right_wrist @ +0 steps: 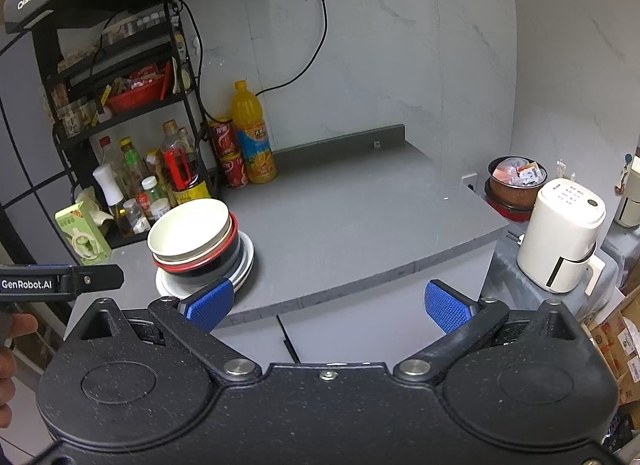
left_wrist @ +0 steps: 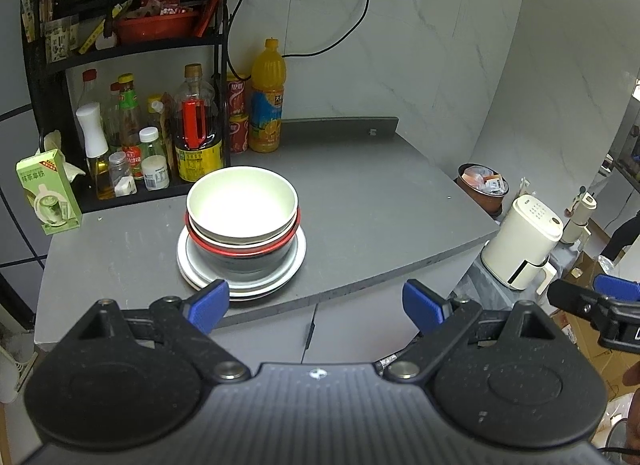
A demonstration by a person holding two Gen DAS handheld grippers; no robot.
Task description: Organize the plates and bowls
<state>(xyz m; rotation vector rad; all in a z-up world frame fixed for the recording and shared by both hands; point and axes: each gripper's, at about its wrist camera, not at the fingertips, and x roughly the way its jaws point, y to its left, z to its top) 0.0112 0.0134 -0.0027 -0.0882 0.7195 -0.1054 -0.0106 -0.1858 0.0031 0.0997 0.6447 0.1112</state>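
Note:
A stack stands on the grey counter: white plates at the bottom, a black bowl with a red rim on them, and a cream bowl nested on top. The same stack shows in the right wrist view, with the cream bowl above the plates. My left gripper is open and empty, just in front of the stack. My right gripper is open and empty, off the counter's front edge, right of the stack. The right gripper's tip shows at the left view's right edge.
A black rack with sauce bottles stands at the back left, beside an orange juice bottle and red cans. A green carton is at the left. A white appliance and a brown pot stand right of the counter.

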